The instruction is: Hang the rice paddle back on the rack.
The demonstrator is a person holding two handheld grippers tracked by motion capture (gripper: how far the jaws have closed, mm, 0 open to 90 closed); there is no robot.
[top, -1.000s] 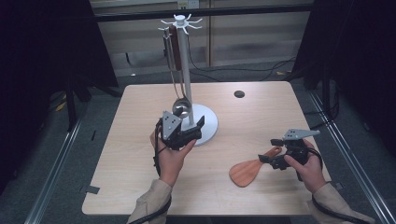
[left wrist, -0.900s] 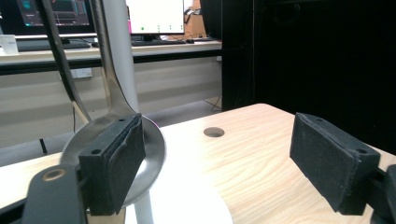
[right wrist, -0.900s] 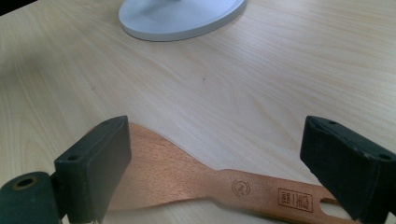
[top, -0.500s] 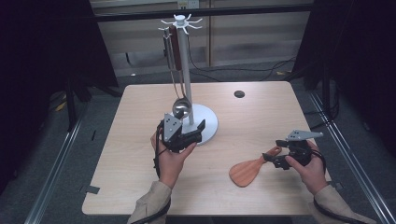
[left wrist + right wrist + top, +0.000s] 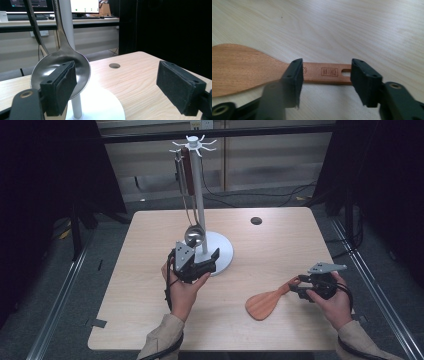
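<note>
the right hand-held gripper (image 5: 324, 82), jaws just closing astride the wooden spatula (image 5: 249, 67)'s handle lengthwise without clamping it, may slip off; the left hand-held gripper (image 5: 125, 92) gapes apart near the ladle (image 5: 62, 72).

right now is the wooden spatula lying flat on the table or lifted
Lying flat. The wooden spatula rests on the table, its handle between the right gripper fingers, which have just been closing with gaps left.
</note>
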